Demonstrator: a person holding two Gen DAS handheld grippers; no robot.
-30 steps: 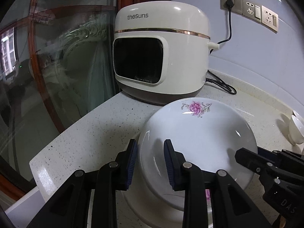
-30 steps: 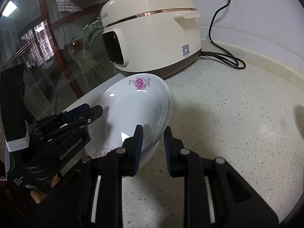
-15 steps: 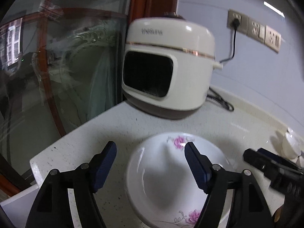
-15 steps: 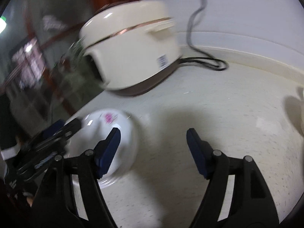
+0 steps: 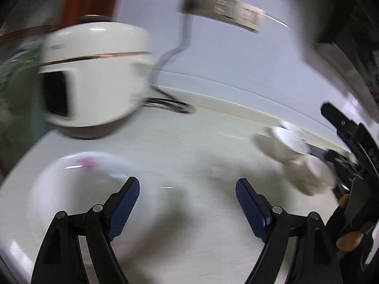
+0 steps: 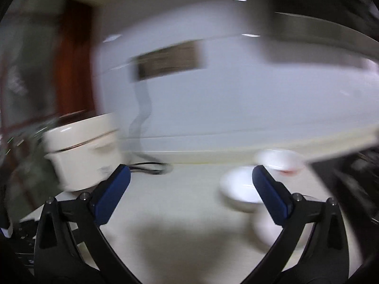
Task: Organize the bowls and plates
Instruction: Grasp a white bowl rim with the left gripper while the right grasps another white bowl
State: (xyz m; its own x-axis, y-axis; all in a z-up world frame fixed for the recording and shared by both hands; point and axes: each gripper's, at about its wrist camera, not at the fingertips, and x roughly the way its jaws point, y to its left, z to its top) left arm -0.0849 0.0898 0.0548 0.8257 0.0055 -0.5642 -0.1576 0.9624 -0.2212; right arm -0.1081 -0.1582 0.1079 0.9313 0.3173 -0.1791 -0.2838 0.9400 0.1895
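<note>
Plate [image 5: 78, 189] now lies released on the surface [image 5: 201, 142]; both tools, left [image 5: 187, 203] and right [image 6: 190, 194], have just opened empty and swing toward the bowls [image 6: 241, 189]

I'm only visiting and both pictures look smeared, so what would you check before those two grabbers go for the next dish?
1. Left gripper free: ok. Its jaws have just been opening, with nothing between them.
2. Right gripper free: ok. Its jaws have just been opening and hold nothing.
3. Flowered plate put down: ok. It lies on the counter near the rice cooker, clear of the left jaws.
4. Next dishes found: ok. White bowls sit ahead of the right gripper.
5. How those bowls are stacked or tilted: cannot tell, too blurred.
6. Cooker cord out of the way: ok, it lies back by the wall.
</note>
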